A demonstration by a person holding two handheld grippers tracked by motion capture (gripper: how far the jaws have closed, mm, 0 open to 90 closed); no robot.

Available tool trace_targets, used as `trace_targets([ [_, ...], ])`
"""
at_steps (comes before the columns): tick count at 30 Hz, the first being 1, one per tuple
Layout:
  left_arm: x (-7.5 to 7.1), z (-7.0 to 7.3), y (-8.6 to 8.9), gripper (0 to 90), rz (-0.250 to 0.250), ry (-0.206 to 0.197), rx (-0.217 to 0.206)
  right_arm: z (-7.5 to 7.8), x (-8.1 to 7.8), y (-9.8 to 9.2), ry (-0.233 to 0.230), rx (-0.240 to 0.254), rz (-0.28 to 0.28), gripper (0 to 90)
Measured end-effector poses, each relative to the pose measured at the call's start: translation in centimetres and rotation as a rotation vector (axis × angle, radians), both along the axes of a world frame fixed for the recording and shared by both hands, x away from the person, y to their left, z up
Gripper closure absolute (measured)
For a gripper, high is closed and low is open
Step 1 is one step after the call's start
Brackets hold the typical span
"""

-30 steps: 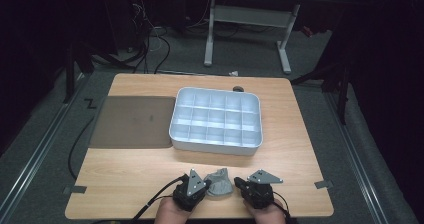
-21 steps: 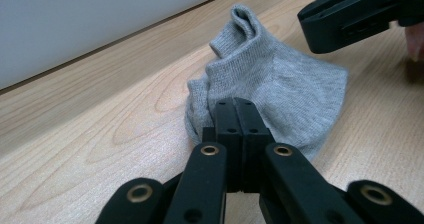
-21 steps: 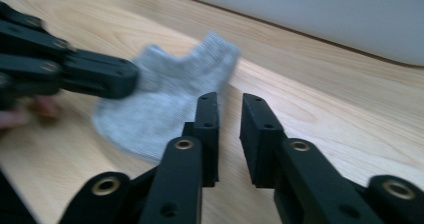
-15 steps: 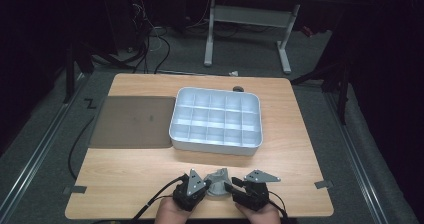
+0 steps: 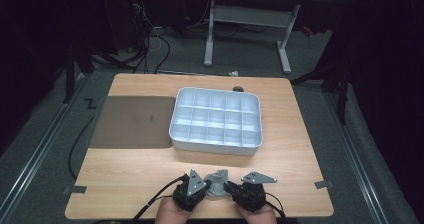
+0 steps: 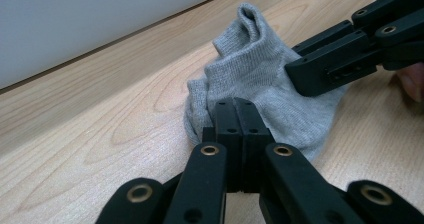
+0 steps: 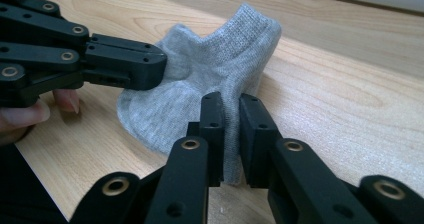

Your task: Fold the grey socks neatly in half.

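The sock (image 6: 260, 79) is plain light grey with a fine ribbed knit. Both claws are matte black with small brass-coloured rivets: the left claw (image 6: 235, 109) and the right claw (image 7: 231, 106) alike, each topped by a grey three-cornered plate. The counter (image 5: 300, 149) is pale wood with darker grain swirls. The compartment tray (image 5: 216, 139) is pale blue-white. The mat (image 5: 132, 121) is dull brown-grey.
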State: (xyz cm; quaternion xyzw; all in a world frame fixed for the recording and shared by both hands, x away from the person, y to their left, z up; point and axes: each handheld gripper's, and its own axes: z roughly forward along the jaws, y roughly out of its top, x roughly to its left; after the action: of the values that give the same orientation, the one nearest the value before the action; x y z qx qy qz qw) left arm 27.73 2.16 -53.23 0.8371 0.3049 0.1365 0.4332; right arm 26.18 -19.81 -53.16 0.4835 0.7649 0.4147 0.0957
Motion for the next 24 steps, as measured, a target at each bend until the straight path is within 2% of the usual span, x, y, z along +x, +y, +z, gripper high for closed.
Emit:
trace_targets([
  [2, 0.0, 0.0, 0.0, 86.9, -0.002, -0.001, -0.005, 0.3, -0.2, 0.2, -0.030, -0.020, -0.003, 83.5],
  [3, -0.1, 0.1, -0.1, 86.9, -0.008, 0.001, -0.009, 0.3, -0.2, 0.2, -0.030, -0.020, -0.003, 83.5],
  [5, -0.4, 0.5, -0.4, 82.5, -0.018, -0.020, -0.009, 0.5, -0.4, 0.3, -0.043, -0.039, -0.005, 83.4],
  [7, -0.7, 0.8, -0.7, 82.3, -0.033, -0.041, -0.026, 0.6, -0.4, 0.3, -0.049, -0.047, -0.008, 83.4],
  [10, -0.5, 0.4, -1.2, 85.0, -0.044, -0.017, -0.031, 0.6, -0.4, 0.3, -0.048, -0.044, -0.009, 83.4],
  [12, -0.7, 0.3, -1.4, 85.3, -0.056, -0.022, -0.025, 0.7, -0.4, 0.2, -0.054, -0.050, -0.008, 83.4],
  [14, -0.7, 0.2, -1.5, 85.7, -0.063, -0.017, -0.007, 0.8, -0.5, 0.0, -0.056, -0.040, -0.009, 83.4],
  [17, -0.6, 0.1, -1.6, 86.7, -0.053, -0.003, -0.003, 1.3, -0.7, -0.1, -0.066, -0.020, 0.002, 83.5],
  [21, -0.7, 0.0, -1.8, 88.4, -0.049, -0.009, 0.008, 2.2, -1.1, 0.6, -0.086, 0.000, 0.030, 83.6],
  [24, -0.6, 0.0, -1.8, 88.9, -0.051, -0.004, 0.009, 2.5, -1.2, 1.2, -0.083, 0.017, 0.048, 83.7],
])
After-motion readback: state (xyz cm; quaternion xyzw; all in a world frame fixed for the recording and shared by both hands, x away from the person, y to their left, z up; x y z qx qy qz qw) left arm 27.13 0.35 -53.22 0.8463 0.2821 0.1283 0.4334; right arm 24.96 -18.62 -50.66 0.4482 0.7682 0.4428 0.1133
